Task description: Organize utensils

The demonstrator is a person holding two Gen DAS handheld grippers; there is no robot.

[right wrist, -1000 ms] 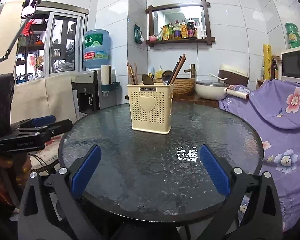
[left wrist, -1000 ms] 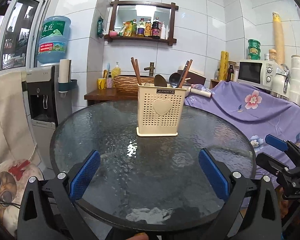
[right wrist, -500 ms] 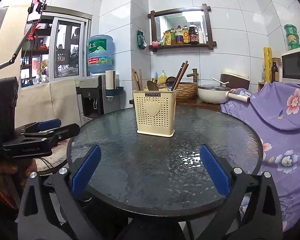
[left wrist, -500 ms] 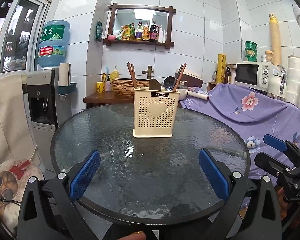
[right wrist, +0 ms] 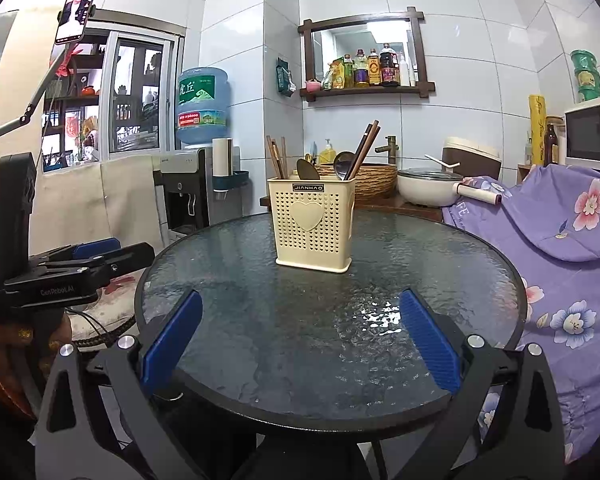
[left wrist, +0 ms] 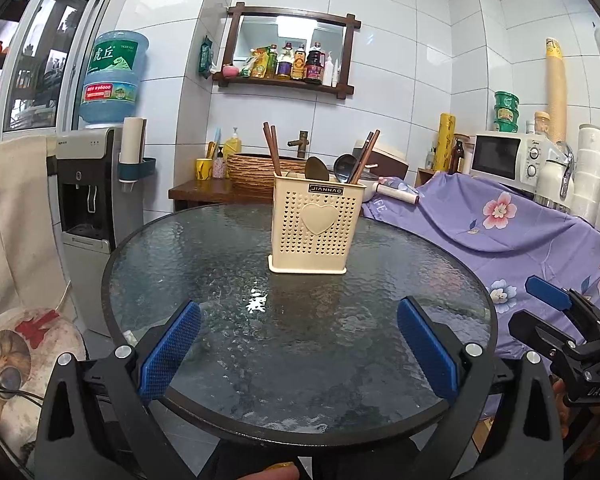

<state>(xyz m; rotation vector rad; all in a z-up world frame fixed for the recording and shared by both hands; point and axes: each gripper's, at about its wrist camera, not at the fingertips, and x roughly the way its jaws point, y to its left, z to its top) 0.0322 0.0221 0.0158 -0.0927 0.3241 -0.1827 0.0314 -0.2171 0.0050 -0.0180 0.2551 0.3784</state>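
A cream perforated utensil holder (left wrist: 314, 230) (right wrist: 314, 226) with a heart on its front stands upright near the far side of the round glass table (left wrist: 204, 256) (right wrist: 440, 264). Brown chopsticks (left wrist: 271, 148) (right wrist: 364, 148) and two dark spoons (left wrist: 316, 169) (right wrist: 342, 164) stick out of its top. My left gripper (left wrist: 298, 350) is open over the table's near edge, nothing between its blue pads. My right gripper (right wrist: 298, 340) is open too, empty, well short of the holder. Each gripper also shows in the other's view, left gripper (right wrist: 84, 258) and right gripper (left wrist: 556, 316).
A water dispenser (left wrist: 96, 184) stands left of the table. A purple flowered cloth (left wrist: 500, 220) covers furniture on the right, with a microwave (left wrist: 504, 156) behind it. A wooden counter with a woven basket (left wrist: 260, 168) and a white pot (right wrist: 428, 190) lies beyond the table.
Both grippers have drawn back from the table, so the holder looks smaller and farther away. Both stay open and empty.
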